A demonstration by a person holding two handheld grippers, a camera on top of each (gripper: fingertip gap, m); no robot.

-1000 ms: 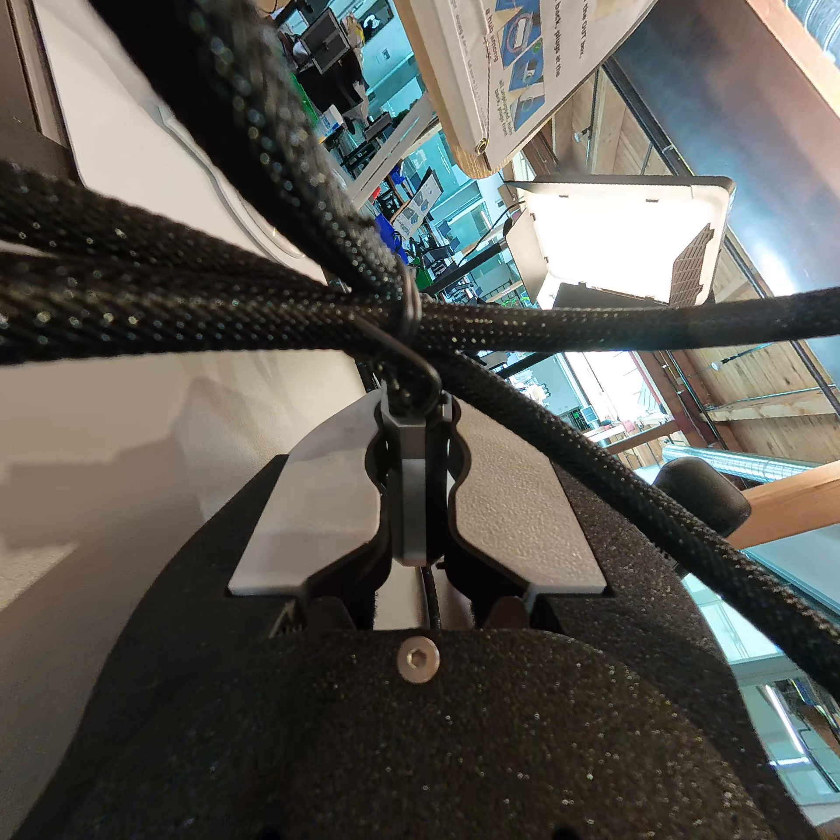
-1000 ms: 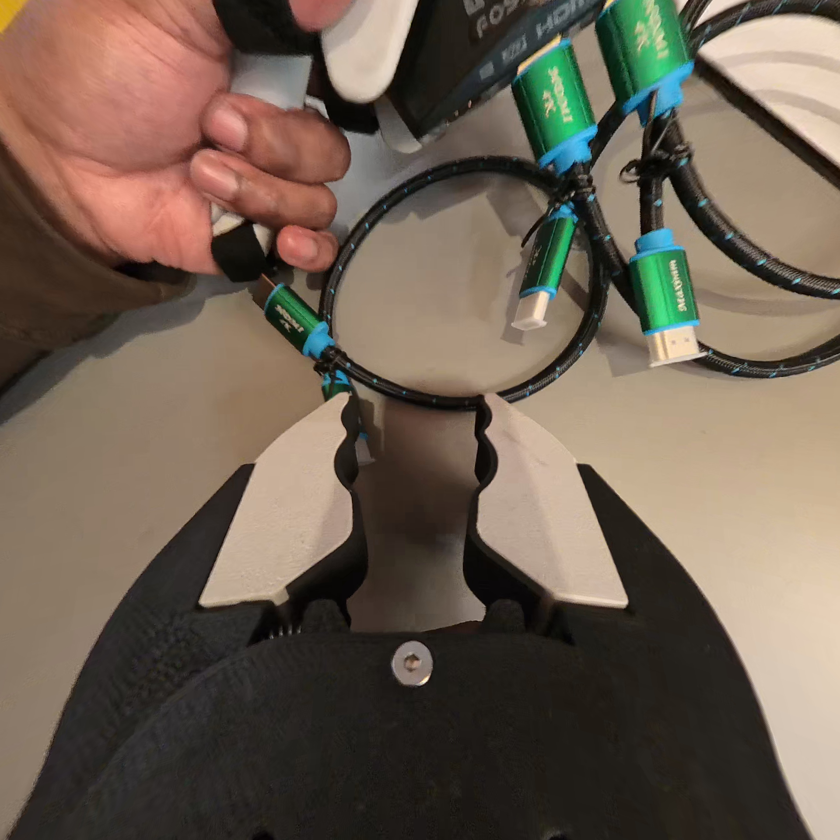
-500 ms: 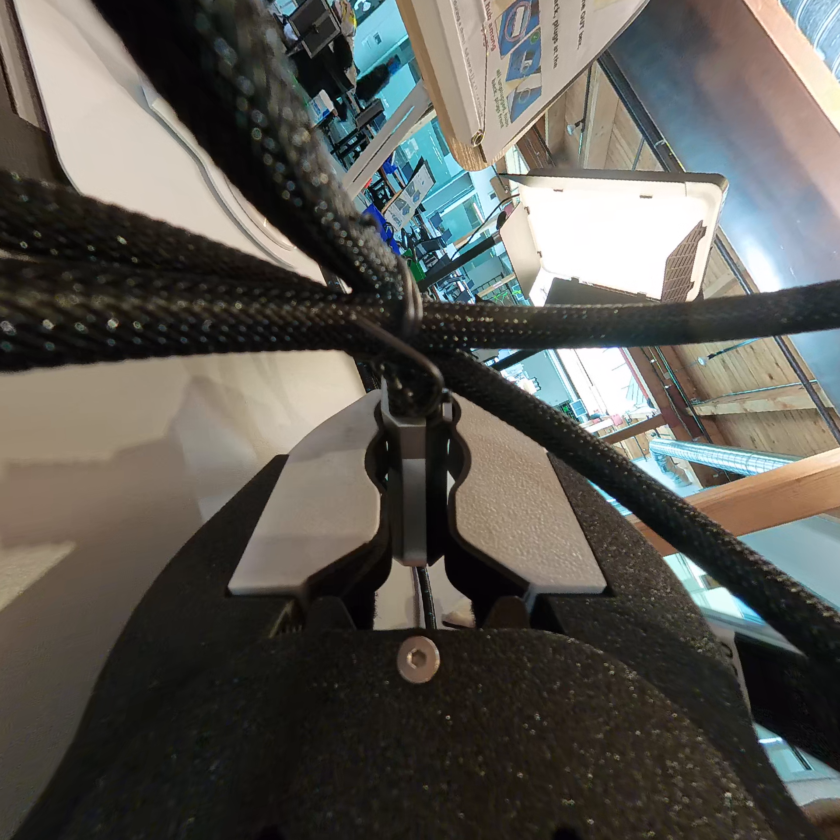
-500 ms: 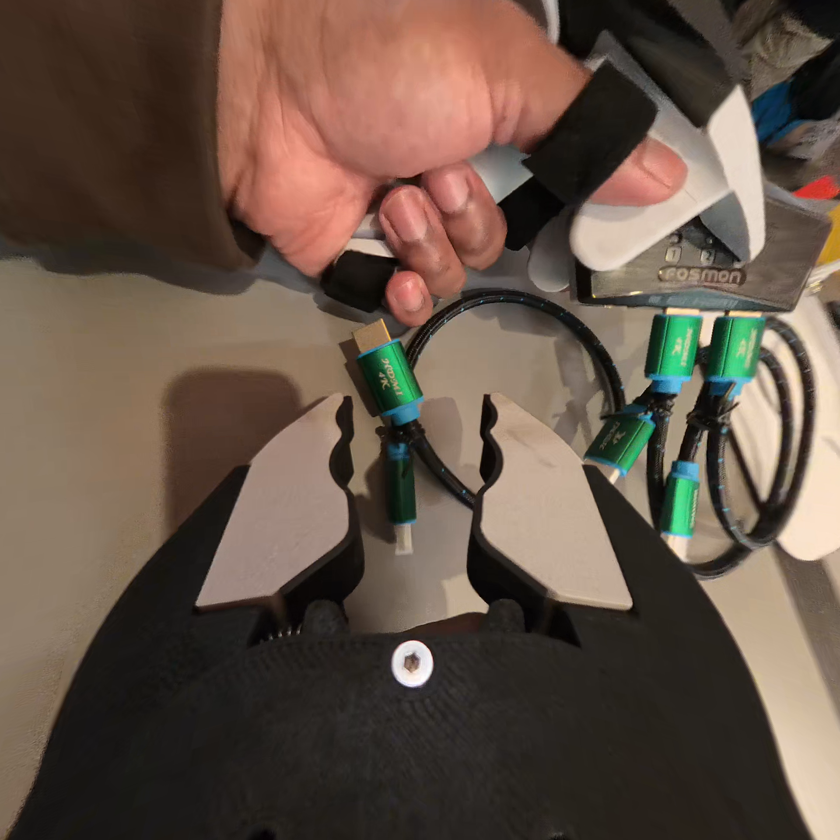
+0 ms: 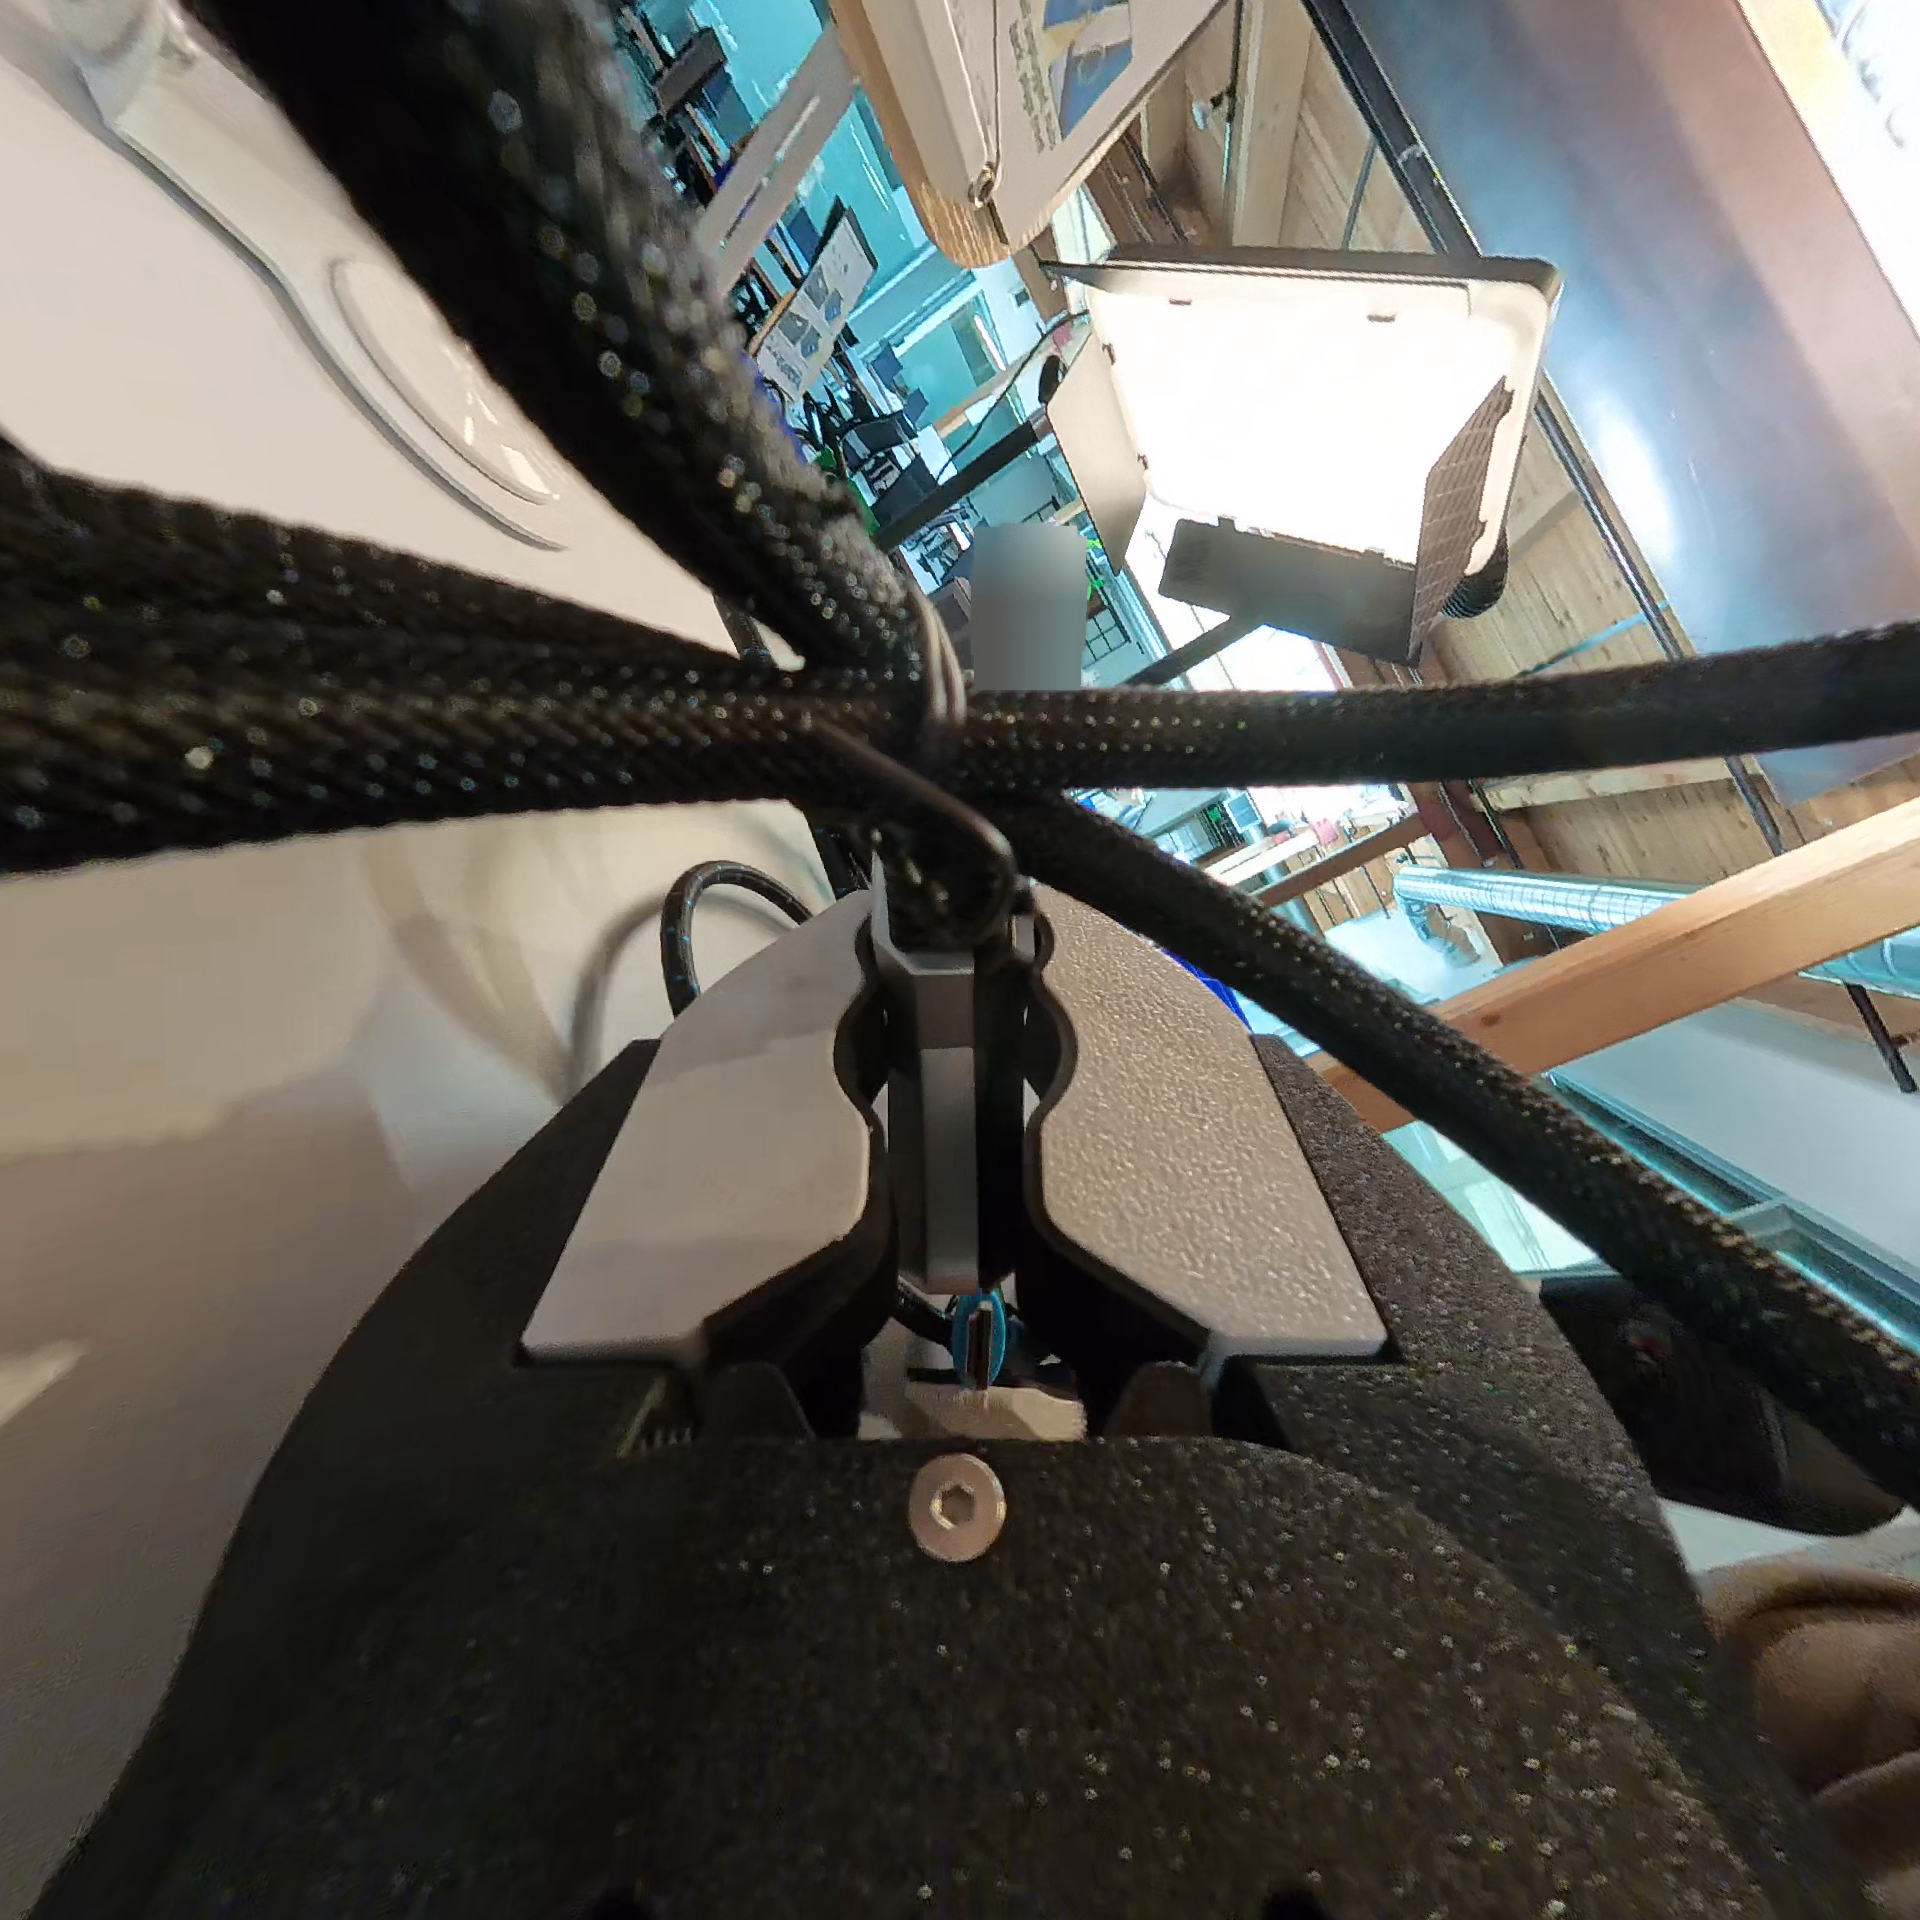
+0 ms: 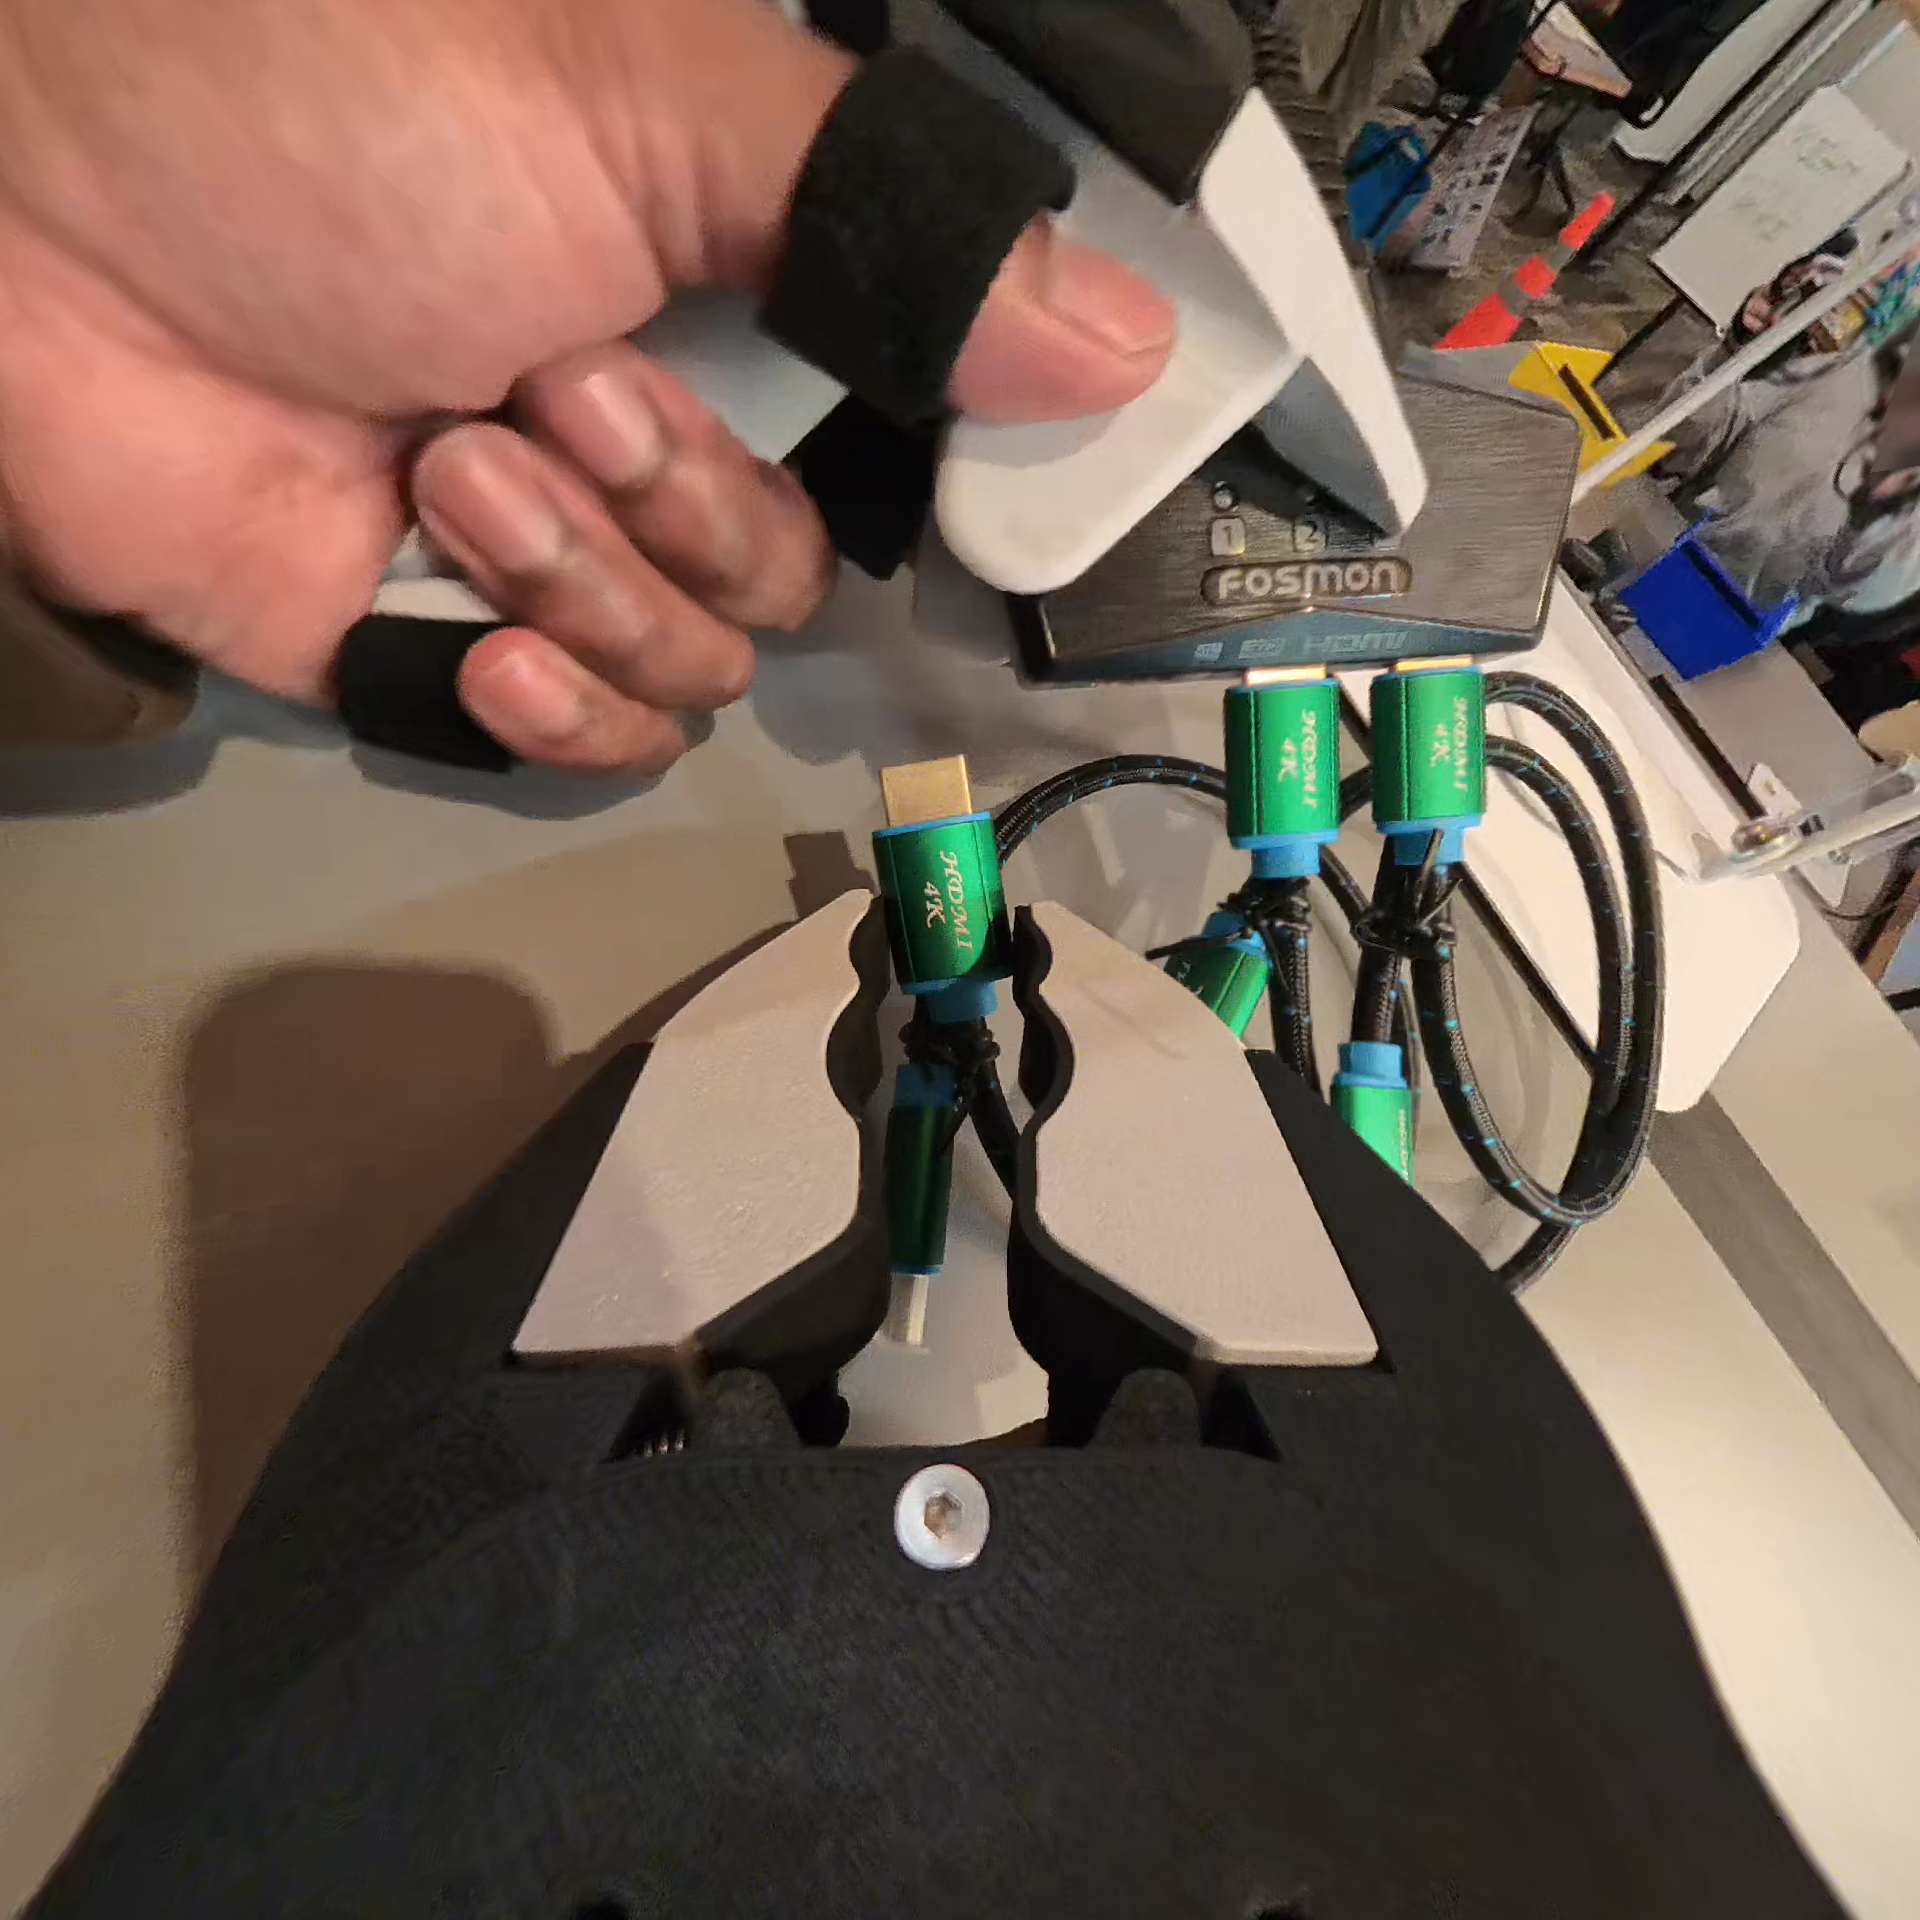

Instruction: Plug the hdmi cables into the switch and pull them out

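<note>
In the left wrist view my left gripper [image 5: 951, 935] is shut on the thin dark grey edge of the HDMI switch [image 5: 935, 1091]. Black braided cables [image 5: 416, 707] cross close in front of it. The right wrist view shows the same switch [image 6: 1299, 582] held up between the left gripper's white fingers [image 6: 1039, 520], in a person's hand [image 6: 416, 312]. Two green HDMI plugs [image 6: 1280, 764] [image 6: 1429, 753] sit in its front ports. My right gripper [image 6: 945, 925] is shut on a third green plug [image 6: 940, 904]. Its gold tip points up, left of and below the switch.
Further green plugs [image 6: 920, 1174] [image 6: 1371, 1122] hang on the tied cable loops [image 6: 1621, 1039] over the grey table [image 6: 312, 1039]. A white board [image 6: 1714, 987] lies at the right, with a blue bin [image 6: 1704, 603] beyond it. A bright light panel [image 5: 1299, 416] stands behind. Across from one pair of fingers to the other is roughly 9 centimetres.
My right gripper has closed on the green plug that lay between its open fingers. The switch and the left gripper now show nearer and more to the right. The left grasp is unchanged.
</note>
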